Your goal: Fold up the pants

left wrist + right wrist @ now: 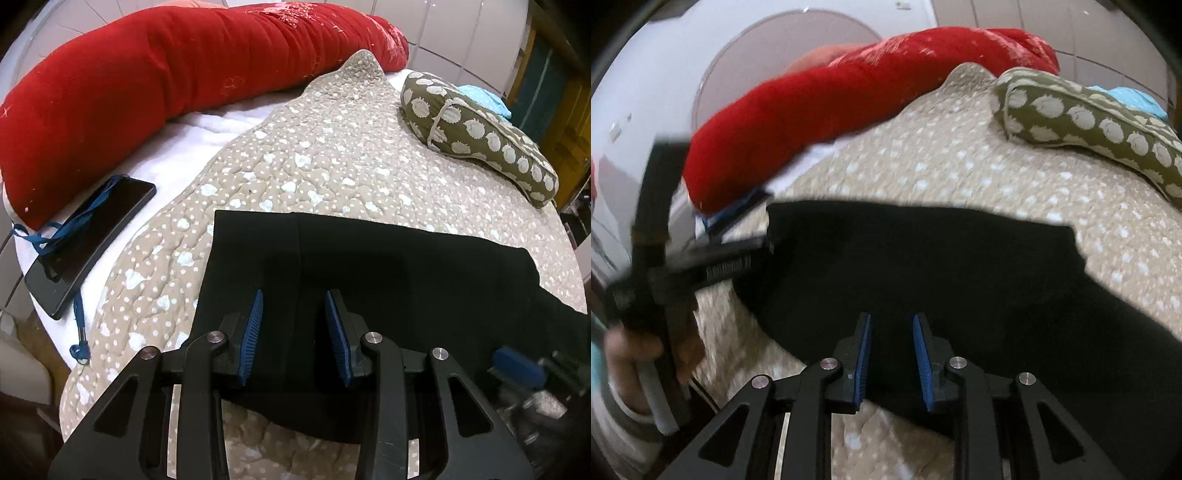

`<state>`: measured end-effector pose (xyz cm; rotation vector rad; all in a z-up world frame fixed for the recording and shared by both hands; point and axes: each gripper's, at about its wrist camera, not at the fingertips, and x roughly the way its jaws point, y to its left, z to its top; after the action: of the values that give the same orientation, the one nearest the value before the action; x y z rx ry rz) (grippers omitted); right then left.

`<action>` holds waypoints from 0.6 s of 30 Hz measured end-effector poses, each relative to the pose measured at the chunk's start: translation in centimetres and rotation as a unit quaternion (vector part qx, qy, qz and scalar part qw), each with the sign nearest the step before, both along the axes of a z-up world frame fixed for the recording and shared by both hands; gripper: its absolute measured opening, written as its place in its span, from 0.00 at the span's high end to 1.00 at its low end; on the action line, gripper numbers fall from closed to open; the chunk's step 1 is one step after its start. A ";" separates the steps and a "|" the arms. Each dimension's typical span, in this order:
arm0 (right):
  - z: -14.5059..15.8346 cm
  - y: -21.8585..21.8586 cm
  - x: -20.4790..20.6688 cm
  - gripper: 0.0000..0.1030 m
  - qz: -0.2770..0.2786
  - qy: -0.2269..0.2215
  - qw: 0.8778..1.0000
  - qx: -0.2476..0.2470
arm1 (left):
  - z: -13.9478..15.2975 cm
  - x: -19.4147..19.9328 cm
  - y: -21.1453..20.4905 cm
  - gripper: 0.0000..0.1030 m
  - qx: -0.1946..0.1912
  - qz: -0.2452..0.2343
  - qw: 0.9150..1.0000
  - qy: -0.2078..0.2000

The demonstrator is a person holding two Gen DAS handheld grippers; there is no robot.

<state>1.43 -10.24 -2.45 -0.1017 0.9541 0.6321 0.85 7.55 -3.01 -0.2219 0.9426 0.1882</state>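
Black pants (388, 266) lie folded and flat on a beige dotted quilt (325, 147). My left gripper (293, 295) hangs over their near left part; its blue pads (255, 332) stand apart and only dark cloth shows in the gap. In the right wrist view the pants (923, 266) fill the middle. My right gripper (891, 317) is over their near edge, with a narrow gap between its pads (921, 354) and no fold pinched that I can see. The left gripper (701, 266) shows blurred at the pants' left edge, held by a hand (635, 354). The right gripper (517, 369) appears blurred at the lower right.
A long red bolster (147, 74) lies along the far side of the bed. A dark phone (88, 243) with a blue lanyard rests on the white sheet at left. An olive patterned pillow (480, 133) and a light blue cloth (484, 98) sit at far right.
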 end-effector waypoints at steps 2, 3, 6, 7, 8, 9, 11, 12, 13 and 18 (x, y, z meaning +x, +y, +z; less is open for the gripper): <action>-0.4 0.1 -0.6 0.75 0.000 -0.011 1.000 -0.010 | 0.3 -0.3 -0.1 0.67 -0.003 0.000 1.000 0.002; -0.1 0.0 -0.7 0.75 0.000 -0.011 1.000 -0.010 | 0.6 -0.5 -0.2 0.67 -0.008 -0.002 1.000 0.001; 1.2 -1.8 -0.9 0.75 -0.017 -0.013 1.000 0.003 | 1.6 -1.3 -0.6 0.67 -0.025 -0.012 1.000 -0.007; 1.4 -2.5 -0.9 0.75 -0.027 -0.019 0.999 0.001 | 2.0 -1.5 -0.9 0.66 -0.028 -0.015 0.999 -0.010; 1.7 -3.4 -1.1 0.74 -0.038 -0.025 0.999 -0.004 | 2.3 -1.6 -1.2 0.59 -0.032 -0.018 0.999 -0.014; 1.9 -4.5 -1.2 0.74 -0.055 -0.033 0.998 -0.017 | 2.6 -1.8 -1.7 0.53 -0.036 -0.024 0.999 -0.018; 2.0 -6.3 -1.4 0.74 -0.081 -0.039 0.995 -0.036 | 3.1 -2.0 -2.6 0.41 -0.048 -0.037 0.998 -0.027; 1.9 -7.6 -1.4 0.74 -0.101 -0.039 0.993 -0.045 | 3.4 -2.0 -3.2 0.41 -0.051 -0.046 0.997 -0.030; 1.9 -8.4 -1.4 0.74 -0.112 -0.039 0.992 -0.048 | 3.6 -1.9 -3.8 0.41 -0.049 -0.052 0.997 -0.031; 1.4 -13.5 -1.7 0.74 -0.178 -0.031 0.982 -0.058 | 4.0 -1.4 -7.5 0.41 -0.047 -0.093 0.994 -0.027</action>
<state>-0.30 -23.70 -1.09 -0.0518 0.9204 0.2418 -0.54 0.07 0.95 -0.2246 0.9129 -0.0332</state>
